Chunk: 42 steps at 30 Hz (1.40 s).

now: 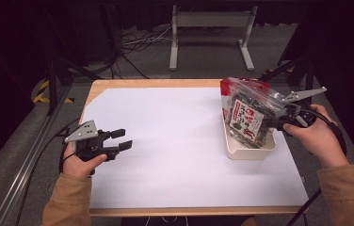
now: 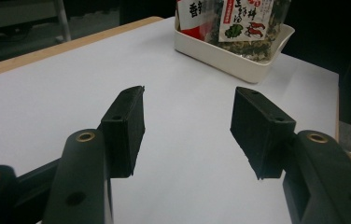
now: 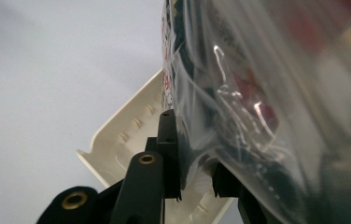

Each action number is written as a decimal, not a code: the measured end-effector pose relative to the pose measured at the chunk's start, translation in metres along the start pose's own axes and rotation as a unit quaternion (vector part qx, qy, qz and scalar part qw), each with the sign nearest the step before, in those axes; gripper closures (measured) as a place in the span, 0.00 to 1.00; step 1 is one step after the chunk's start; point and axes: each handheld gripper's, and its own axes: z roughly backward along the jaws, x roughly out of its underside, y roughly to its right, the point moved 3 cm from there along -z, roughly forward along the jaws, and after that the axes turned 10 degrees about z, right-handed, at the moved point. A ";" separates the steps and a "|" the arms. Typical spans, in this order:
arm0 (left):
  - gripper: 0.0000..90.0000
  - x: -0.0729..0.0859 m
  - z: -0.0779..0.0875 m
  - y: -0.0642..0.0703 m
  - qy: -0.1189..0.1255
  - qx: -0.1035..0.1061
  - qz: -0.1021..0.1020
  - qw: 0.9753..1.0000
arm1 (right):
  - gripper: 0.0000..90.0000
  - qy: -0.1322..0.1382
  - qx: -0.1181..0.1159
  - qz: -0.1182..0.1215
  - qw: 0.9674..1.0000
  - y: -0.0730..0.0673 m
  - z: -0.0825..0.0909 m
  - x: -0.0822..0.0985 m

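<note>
White sheet [image 1: 175, 150] covers wooden table [image 1: 151, 83]. Cream tray [image 1: 250, 148] near right edge. Clear snack bag [image 1: 248, 113] stands tilted in tray, pinched by right gripper [image 1: 278, 120]. Left gripper [image 1: 121, 140] at left over sheet, jaws spread, nothing between.

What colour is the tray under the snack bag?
Cream-white; the tray shows best in the left gripper view.

Glossy clear plastic bag [image 1: 250, 113], matt cream plastic tray [image 1: 250, 151], wooden table [image 1: 156, 83].
</note>
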 end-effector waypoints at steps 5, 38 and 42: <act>0.50 0.000 -0.002 -0.001 -0.002 0.000 -0.005 1.000 | 0.84 0.010 -0.001 -0.004 1.000 0.002 0.000 0.008; 0.26 0.025 0.027 0.004 0.028 -0.028 0.015 0.999 | 0.28 0.171 0.028 0.016 0.985 -0.026 0.026 0.068; 0.25 0.032 0.026 0.005 0.015 -0.039 0.007 0.999 | 0.28 0.190 0.018 0.029 0.981 -0.036 0.018 0.080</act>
